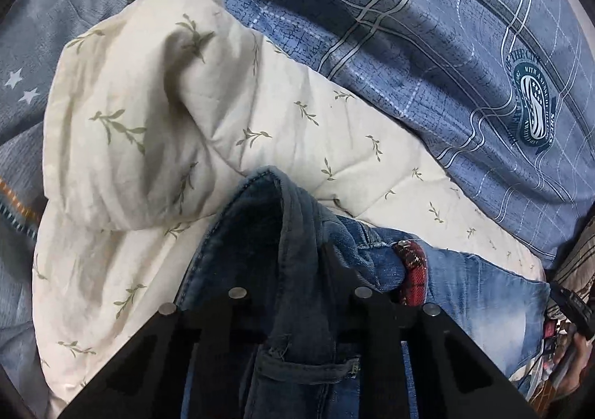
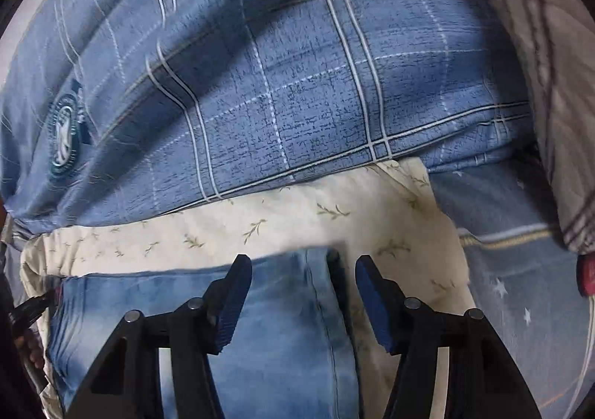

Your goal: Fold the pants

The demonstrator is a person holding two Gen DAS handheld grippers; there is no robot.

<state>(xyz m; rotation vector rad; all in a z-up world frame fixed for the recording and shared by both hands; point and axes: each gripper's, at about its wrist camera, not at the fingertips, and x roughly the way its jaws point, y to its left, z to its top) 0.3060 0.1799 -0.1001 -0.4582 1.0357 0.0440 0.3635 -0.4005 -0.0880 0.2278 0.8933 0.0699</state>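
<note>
Blue denim jeans (image 1: 479, 289) lie on a cream quilt with a leaf print (image 1: 186, 121). My left gripper (image 1: 297, 263) is shut on a bunched fold of the jeans near the waistband, with dark denim draped up between its fingers. A red plaid lining (image 1: 412, 270) shows inside the jeans to the right. In the right wrist view the jeans' faded light-blue leg (image 2: 290, 326) lies flat under my right gripper (image 2: 301, 292), which is open, its blue pads (image 2: 234, 303) straddling the leg's right edge just above the cloth.
A blue plaid duvet with a round crest (image 1: 531, 110) lies bunched behind the quilt (image 2: 334, 218), and it also shows in the right wrist view (image 2: 297, 84). A grey-brown checked cloth (image 2: 539, 47) lies at right. Star-print blue fabric (image 2: 520, 289) is at lower right.
</note>
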